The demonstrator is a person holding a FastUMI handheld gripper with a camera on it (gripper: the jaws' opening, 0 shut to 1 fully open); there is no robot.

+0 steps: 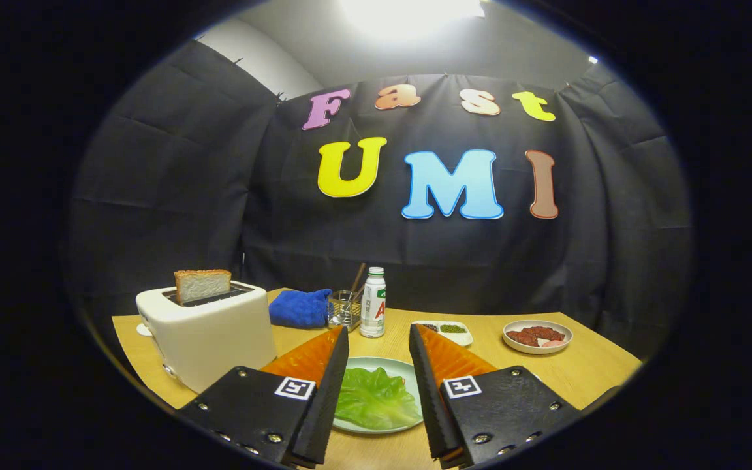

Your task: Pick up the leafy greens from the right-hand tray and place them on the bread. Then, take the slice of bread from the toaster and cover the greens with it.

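My gripper (378, 329) is open, its two fingers spread wide and low over the wooden table. Between the fingers sits a pale green plate (389, 365) with a leafy green (373, 398) lying flat on it; what is under the leaf is hidden. Nothing is held. To the left of the left finger stands a white toaster (213, 339) with a slice of bread (203, 284) sticking up out of its slot. Beyond the right finger a small white tray (465, 339) holds some dark green bits.
Behind the plate stand a white bottle (373, 301), a wire holder (343, 310) with sticks and a blue cloth (301, 308). A bowl (536, 350) of red pieces sits at the right. The table (598, 369) ends close behind these, at the black cloth wall.
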